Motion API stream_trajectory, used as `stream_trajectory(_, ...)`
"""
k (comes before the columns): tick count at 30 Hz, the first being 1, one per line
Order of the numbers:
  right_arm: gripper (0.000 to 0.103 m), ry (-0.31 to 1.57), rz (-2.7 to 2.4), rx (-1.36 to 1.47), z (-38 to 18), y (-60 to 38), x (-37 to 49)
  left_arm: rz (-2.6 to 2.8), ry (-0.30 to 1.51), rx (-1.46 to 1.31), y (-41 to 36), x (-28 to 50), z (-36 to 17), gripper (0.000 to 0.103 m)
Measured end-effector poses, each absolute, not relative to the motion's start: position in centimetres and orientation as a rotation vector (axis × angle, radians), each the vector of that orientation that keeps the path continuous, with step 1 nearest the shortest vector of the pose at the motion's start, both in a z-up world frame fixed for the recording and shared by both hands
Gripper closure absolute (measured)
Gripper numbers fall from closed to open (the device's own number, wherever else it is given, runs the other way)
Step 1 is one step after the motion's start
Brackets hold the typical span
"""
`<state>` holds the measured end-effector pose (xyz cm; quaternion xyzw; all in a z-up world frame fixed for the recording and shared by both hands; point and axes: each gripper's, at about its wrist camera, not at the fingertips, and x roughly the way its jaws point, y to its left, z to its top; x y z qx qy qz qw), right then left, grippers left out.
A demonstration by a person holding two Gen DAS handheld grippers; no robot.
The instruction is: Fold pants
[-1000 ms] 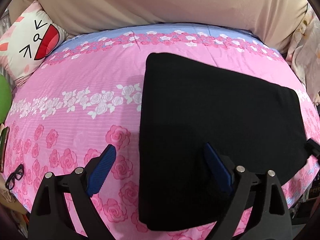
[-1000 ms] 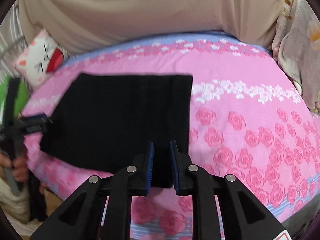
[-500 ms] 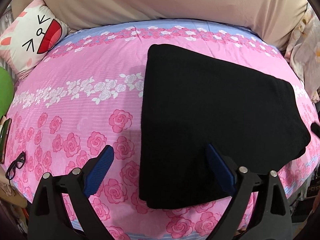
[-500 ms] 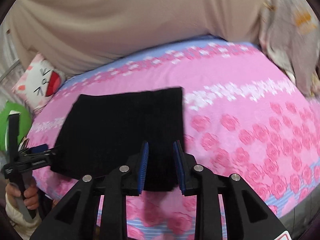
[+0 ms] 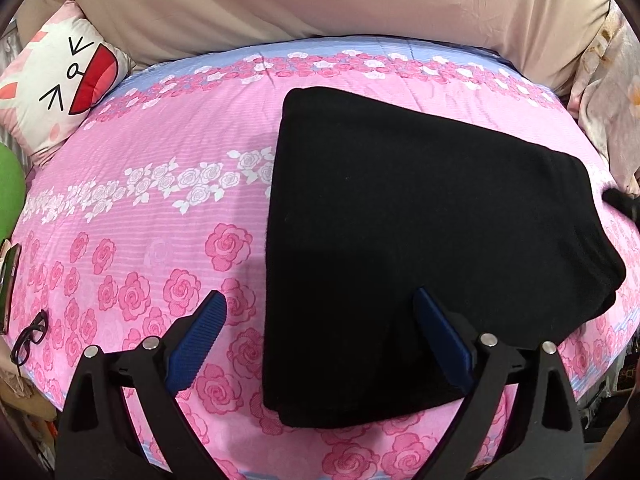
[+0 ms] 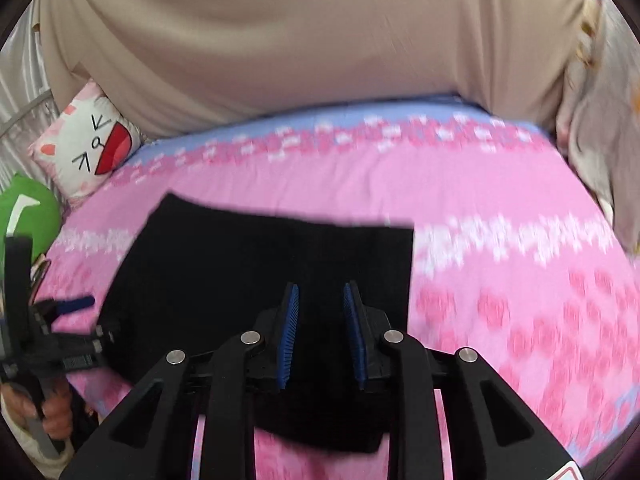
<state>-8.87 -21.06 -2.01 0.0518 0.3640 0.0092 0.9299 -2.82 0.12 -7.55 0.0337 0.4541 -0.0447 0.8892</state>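
— Two grippers, and what do we hold in them?

— Nothing that we can see. Our left gripper (image 5: 320, 324) has its blue pads spread wide, one over the pink rose bedsheet (image 5: 168, 216), the other over the near edge of the black pants (image 5: 420, 216). Our right gripper (image 6: 321, 318) has its pads parted by a narrow gap, with no cloth between them.

— And where do the pants lie?

— We see them folded into a flat block on the bed, toward its front edge, a corner hanging slightly over at the right side in the left wrist view.

— What else do we see?

— A cat-face pillow (image 5: 60, 84) at the far left corner, beige fabric (image 5: 320, 0) behind the bed, and black glasses (image 5: 30, 336) at the left edge.
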Motion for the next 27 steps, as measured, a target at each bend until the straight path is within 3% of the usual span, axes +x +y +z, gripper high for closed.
stream_trajectory(6, 0.080, 0.871, -0.033, 0.130, -6.1, -23.5, -2.0, -0.081, 0.941, 0.064, 0.2, -1.8, -7.3, 0.011)
stream_trajectory(10, 0.067, 0.781, -0.006, 0.160, -3.0, -23.0, -5.5, -0.074, 0.927, 0.040, 1.6, -1.9, -6.8, 0.011)
stream_trajectory(14, 0.063, 0.790, -0.055, 0.113, -2.8, -23.5, -9.4, -0.097, 0.937, 0.010, 3.1, -2.2, -6.9, 0.011)
stream_trajectory(17, 0.048, 0.815, -0.049, 0.160, -3.8, -24.4, -11.8, -0.110, 0.939, 0.012, 3.5, -2.9, -7.1, 0.010)
stream_trajectory(27, 0.041, 0.897, 0.030, 0.429, -6.8, -27.5, -13.3, -0.268, 1.054, -0.140, 3.4, -1.2, -9.0, 0.008)
